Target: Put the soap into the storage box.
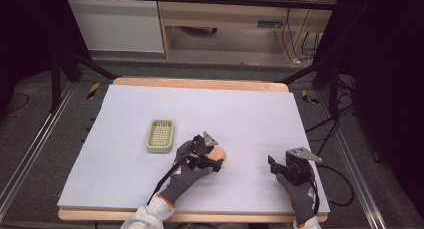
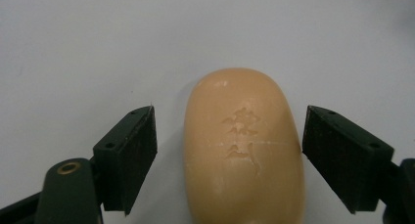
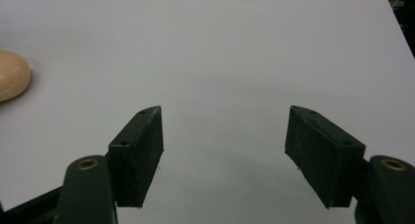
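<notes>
The step in hand is judged to be the approach to a grasp: the left tongs [image 2: 227, 155] are released and placed around a smooth, peach-coloured oval bar of soap [image 2: 243, 150] with characters pressed into its top. The soap is lying flat on the tabletop [image 1: 250, 114], near its front middle. One pad seems to be just at the soap's edge, but contact cannot be confirmed, and a gap is seen at the other pad. For the next move, the jaws need to be closed evenly on the long sides, since the rounded bar may slip. A pale green slotted soap tray [image 1: 160, 136] is seen beside it, probably the destination. The right tongs [image 3: 224, 155] are released, with nothing between them. The tabletop is covered with a pale sheet; wooden furniture [image 1: 225, 14] stands behind.
</notes>
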Motion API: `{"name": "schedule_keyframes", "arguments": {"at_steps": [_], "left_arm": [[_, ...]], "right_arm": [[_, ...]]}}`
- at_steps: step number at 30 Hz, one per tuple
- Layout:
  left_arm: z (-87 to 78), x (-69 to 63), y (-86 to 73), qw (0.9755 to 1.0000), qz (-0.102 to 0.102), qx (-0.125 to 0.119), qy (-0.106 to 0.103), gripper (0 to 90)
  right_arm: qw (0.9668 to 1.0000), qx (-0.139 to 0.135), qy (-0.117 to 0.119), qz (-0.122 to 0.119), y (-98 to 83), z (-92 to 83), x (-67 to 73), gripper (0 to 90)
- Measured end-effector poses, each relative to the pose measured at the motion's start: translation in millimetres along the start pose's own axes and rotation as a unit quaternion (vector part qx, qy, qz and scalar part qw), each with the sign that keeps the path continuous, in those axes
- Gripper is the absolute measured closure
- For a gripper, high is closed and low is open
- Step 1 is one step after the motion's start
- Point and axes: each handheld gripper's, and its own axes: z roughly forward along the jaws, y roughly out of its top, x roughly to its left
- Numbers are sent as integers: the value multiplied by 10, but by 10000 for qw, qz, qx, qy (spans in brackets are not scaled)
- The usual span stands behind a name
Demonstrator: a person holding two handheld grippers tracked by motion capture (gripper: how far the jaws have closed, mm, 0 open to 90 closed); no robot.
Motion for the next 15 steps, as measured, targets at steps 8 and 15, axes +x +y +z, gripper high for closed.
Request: {"name": "schedule_keyframes", "arguments": {"at_steps": [8, 15], "left_arm": [[73, -22, -22, 9999, 1, 130, -10, 228], [123, -31, -38, 9997, 5, 235, -55, 274]], "right_arm": [[10000, 30, 25, 1, -2, 10, 5, 314], [10000, 44, 50, 29, -2, 13, -4, 321]]}}
